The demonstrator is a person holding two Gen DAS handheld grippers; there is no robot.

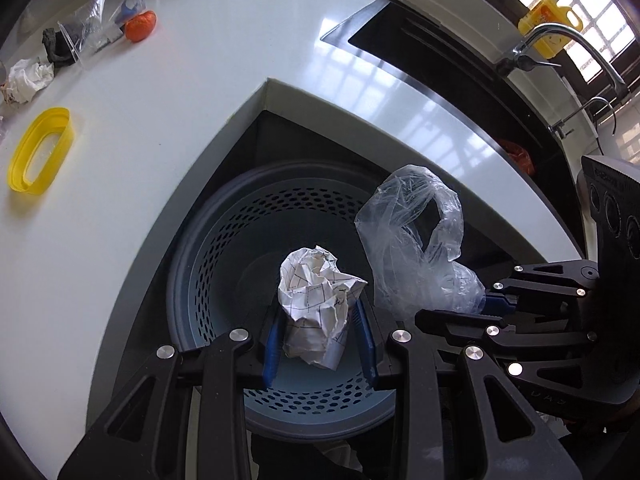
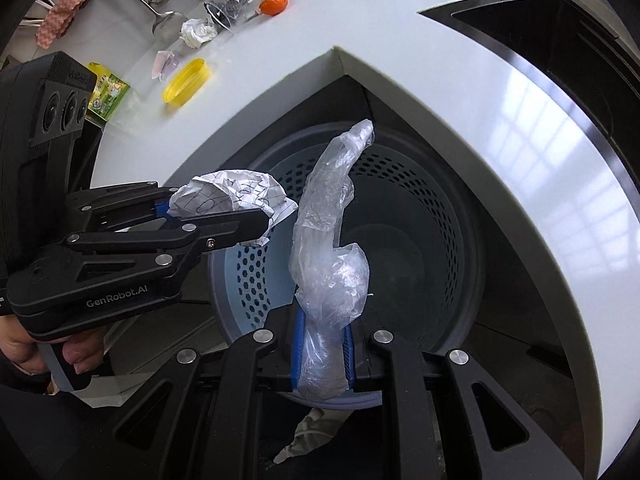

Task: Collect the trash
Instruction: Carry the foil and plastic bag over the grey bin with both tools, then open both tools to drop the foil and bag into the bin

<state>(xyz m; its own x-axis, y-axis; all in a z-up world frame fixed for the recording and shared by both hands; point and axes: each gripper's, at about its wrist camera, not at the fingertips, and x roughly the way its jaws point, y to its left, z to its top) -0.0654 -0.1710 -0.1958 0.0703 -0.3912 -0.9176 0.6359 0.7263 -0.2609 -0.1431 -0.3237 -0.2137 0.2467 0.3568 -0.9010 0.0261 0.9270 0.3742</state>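
My left gripper [image 1: 320, 340] is shut on a crumpled ball of lined white paper [image 1: 316, 300] and holds it over the mouth of a perforated grey-blue bin [image 1: 224, 256] on the floor below the counter corner. My right gripper [image 2: 323, 354] is shut on a clear plastic bag [image 2: 328, 248], also held above the bin [image 2: 432, 216]. In the right wrist view the left gripper [image 2: 224, 216] with the paper ball [image 2: 228, 196] is to the left of the bag. In the left wrist view the right gripper [image 1: 492, 304] with the bag [image 1: 412, 248] is to the right.
On the white counter [image 1: 180, 80] lie a yellow oval lid ring [image 1: 40, 150], crumpled white tissue [image 1: 26, 78], a clear plastic bag [image 1: 96, 24], an orange wrapper ball [image 1: 140, 26] and a black scrap [image 1: 56, 46]. A sink [image 1: 460, 60] with a tap is at the right.
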